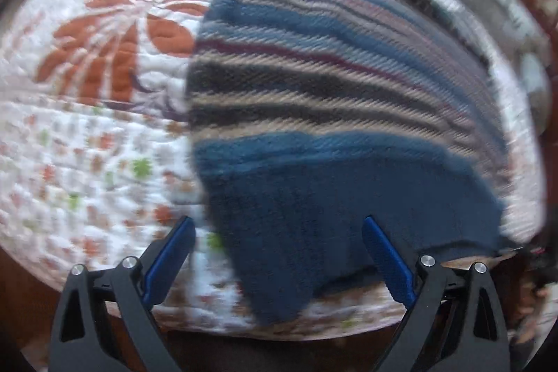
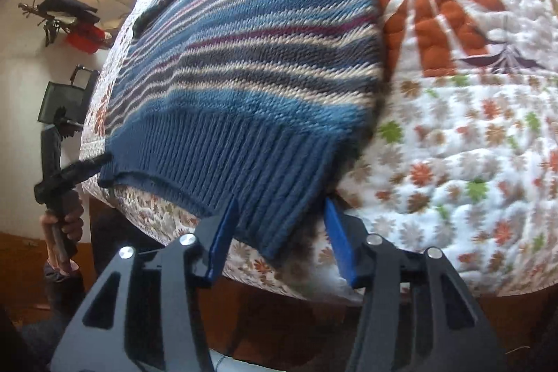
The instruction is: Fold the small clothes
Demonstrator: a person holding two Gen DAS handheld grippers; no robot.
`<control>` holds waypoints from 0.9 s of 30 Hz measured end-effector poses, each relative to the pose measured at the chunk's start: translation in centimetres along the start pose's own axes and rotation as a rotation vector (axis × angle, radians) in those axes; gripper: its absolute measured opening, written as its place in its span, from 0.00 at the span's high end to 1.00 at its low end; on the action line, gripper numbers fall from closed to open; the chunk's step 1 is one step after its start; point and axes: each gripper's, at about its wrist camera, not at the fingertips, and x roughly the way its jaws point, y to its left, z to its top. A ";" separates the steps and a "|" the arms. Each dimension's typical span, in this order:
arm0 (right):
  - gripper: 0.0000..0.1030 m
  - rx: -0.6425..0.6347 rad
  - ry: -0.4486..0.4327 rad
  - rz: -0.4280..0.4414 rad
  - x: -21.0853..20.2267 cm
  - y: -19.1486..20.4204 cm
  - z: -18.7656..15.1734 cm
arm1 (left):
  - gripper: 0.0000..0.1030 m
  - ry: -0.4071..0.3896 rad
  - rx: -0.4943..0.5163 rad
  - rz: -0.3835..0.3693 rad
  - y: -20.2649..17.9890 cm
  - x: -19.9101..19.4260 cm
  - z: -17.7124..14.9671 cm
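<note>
I see the striped sweater [image 2: 244,58] lying flat on the floral quilt [image 2: 470,145]. My left gripper [image 1: 279,232] and right gripper [image 2: 280,218] both stand agape, straddling its blue ribbed hem [image 2: 237,162].

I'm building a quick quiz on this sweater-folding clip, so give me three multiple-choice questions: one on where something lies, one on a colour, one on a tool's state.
1. The sweater lies on:
A. a flowered quilt
B. a bare wood floor
C. a chair

2. Its ribbed hem is:
A. red
B. dark blue
C. white

3. The right tool is:
A. shut on the hem
B. open around the hem corner
C. far from the sweater

Answers:
1 A, the quilt shows around it.
2 B, the ribbing is plain blue.
3 B, its fingers stand apart either side of the corner.
</note>
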 end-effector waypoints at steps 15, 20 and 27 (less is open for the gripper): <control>0.91 -0.018 -0.128 0.192 -5.0 1.0 3.0 | 0.87 -0.099 -0.109 -0.185 0.3 -4.4 3.3; 0.91 0.019 -0.184 0.206 -6.7 0.4 8.7 | 0.87 -0.160 -0.119 -0.152 -0.1 -5.1 7.8; 0.90 0.118 -0.148 0.155 -3.0 -2.2 16.1 | 0.80 -0.156 -0.106 -0.058 -1.1 -0.7 13.9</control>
